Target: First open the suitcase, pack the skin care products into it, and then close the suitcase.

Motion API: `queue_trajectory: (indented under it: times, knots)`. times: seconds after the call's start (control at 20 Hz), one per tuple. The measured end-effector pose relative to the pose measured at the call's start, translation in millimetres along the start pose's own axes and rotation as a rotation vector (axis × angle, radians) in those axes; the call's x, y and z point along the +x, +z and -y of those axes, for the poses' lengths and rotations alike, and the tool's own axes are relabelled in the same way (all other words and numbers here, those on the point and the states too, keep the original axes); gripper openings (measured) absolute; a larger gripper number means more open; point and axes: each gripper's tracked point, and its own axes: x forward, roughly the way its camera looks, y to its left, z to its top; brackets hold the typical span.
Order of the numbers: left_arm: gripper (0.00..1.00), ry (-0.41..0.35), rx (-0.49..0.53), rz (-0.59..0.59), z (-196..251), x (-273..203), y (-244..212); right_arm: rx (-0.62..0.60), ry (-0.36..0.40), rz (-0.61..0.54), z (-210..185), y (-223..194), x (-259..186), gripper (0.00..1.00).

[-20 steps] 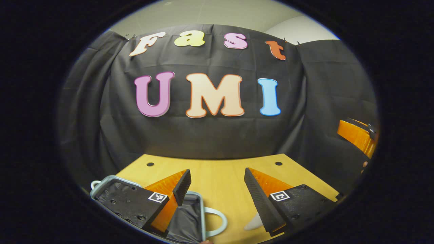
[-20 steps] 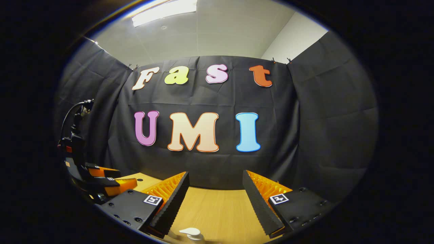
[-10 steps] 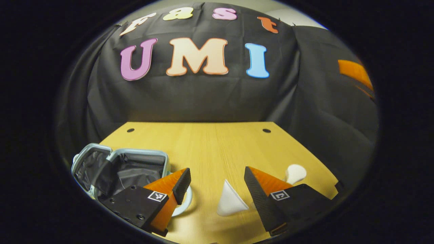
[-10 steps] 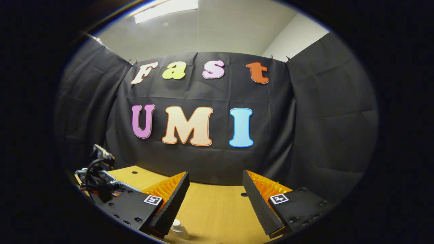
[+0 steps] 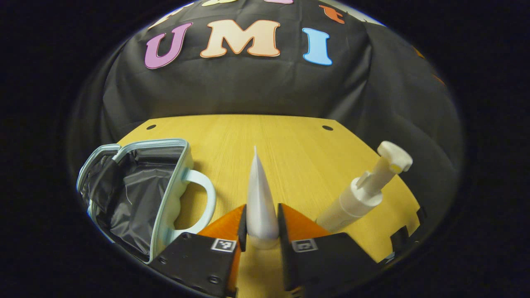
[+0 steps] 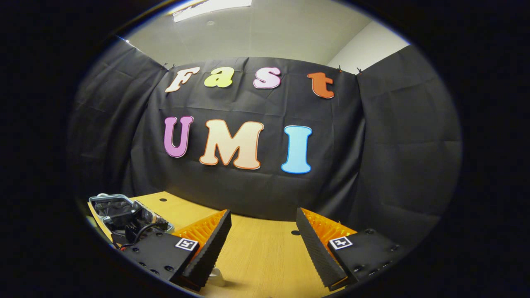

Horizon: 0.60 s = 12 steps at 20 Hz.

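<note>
In the left gripper view my left gripper (image 5: 261, 212) is shut on a white tapered tube (image 5: 258, 190), whose thin flat end points away from me over the table. The small pale-blue suitcase (image 5: 166, 194) lies open to the left, showing its dark lining, with its handle (image 5: 205, 194) facing the tube. A white pump bottle (image 5: 361, 198) stands to the right. In the right gripper view my right gripper (image 6: 263, 219) is open above the table with nothing between its fingers. The suitcase (image 6: 108, 200) sits far left, and the pump bottle's white top (image 6: 215, 276) peeks out by the left finger.
The wooden table (image 5: 285, 140) has two small round holes near its far edge, and black cloth hangs close behind and at the sides. In the right gripper view a dark body with a cable (image 6: 130, 227) stands in front of the suitcase.
My left gripper tilted down toward the table, moved onto the white tube and shut on it. The right gripper stayed open and shifted only slightly.
</note>
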Motion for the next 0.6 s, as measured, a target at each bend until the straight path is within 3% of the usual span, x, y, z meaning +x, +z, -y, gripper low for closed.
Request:
queue_trajectory:
  times: [0.2,0.6]
  knots:
    - [0.24,-0.024,-0.013,-0.015,-2,-9,4,0.017,0.045,-0.011,-22,-13,5,0.99]
    - [0.22,0.013,-0.002,0.062,-27,-55,62,0.038,0.183,-0.125,-85,-90,21,0.99]
